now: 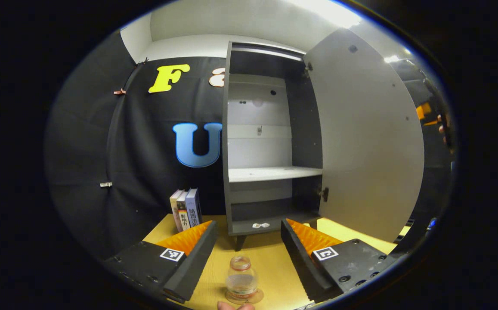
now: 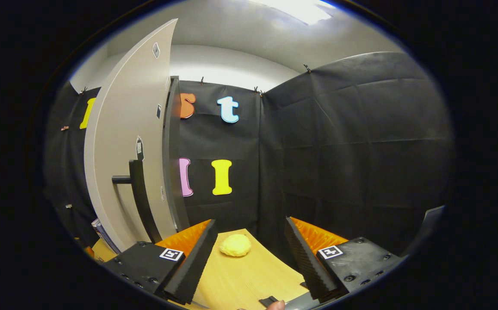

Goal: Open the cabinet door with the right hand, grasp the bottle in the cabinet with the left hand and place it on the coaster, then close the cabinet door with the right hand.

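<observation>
In the left gripper view the grey cabinet [image 1: 270,142] stands open, its door [image 1: 367,137] swung out to the right and its shelves bare. A small clear bottle [image 1: 241,279] stands upright on a round coaster [image 1: 244,297] on the wooden table, low between my left gripper's [image 1: 249,245] open fingers and apart from them. In the right gripper view the open door [image 2: 128,150] with its black bar handle [image 2: 139,193] is at the left. My right gripper [image 2: 249,245] is open and holds nothing, to the right of the handle.
Three books [image 1: 186,209] stand against the booth wall left of the cabinet. A small white object [image 1: 260,225] lies on the cabinet's bottom ledge. A yellow round lump [image 2: 235,245] rests on the table [image 2: 249,275] ahead of the right gripper. A fingertip [image 1: 236,306] shows at the bottom edge.
</observation>
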Available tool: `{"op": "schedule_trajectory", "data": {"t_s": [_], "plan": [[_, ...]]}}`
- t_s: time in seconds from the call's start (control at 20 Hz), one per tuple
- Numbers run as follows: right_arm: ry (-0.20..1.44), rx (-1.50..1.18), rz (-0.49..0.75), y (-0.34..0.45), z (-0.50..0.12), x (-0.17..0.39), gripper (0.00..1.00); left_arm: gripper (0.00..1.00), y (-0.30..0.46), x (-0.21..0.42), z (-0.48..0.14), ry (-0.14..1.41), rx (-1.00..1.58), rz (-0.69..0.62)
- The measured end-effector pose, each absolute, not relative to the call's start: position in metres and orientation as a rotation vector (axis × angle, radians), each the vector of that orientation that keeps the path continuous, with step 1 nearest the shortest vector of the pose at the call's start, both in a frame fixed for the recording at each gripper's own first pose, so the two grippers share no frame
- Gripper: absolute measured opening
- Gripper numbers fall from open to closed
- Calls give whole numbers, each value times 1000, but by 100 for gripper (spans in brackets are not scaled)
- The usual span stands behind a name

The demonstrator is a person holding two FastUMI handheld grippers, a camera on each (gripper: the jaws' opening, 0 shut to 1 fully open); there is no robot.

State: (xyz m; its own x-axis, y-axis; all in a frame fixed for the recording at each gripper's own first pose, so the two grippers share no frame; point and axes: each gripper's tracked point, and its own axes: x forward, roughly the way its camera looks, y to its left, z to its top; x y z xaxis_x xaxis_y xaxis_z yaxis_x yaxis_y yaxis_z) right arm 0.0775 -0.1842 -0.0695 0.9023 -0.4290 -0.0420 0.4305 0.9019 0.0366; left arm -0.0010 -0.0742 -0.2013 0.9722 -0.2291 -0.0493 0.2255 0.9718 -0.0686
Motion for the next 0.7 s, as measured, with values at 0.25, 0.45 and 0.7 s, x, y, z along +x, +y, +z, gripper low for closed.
{"op": "schedule_trajectory", "data": {"t_s": [0.25,0.45,0.7], "plan": [[22,19,-385,-171,-66,89,98,94,-62,-1,-120,56,-164,-169],[11,4,-360,-162,-61,91,98,95,-44,0,-60,-4,-131,-101],[2,15,-299,-142,-54,95,98,95,-37,0,-39,17,-214,-104]]}}
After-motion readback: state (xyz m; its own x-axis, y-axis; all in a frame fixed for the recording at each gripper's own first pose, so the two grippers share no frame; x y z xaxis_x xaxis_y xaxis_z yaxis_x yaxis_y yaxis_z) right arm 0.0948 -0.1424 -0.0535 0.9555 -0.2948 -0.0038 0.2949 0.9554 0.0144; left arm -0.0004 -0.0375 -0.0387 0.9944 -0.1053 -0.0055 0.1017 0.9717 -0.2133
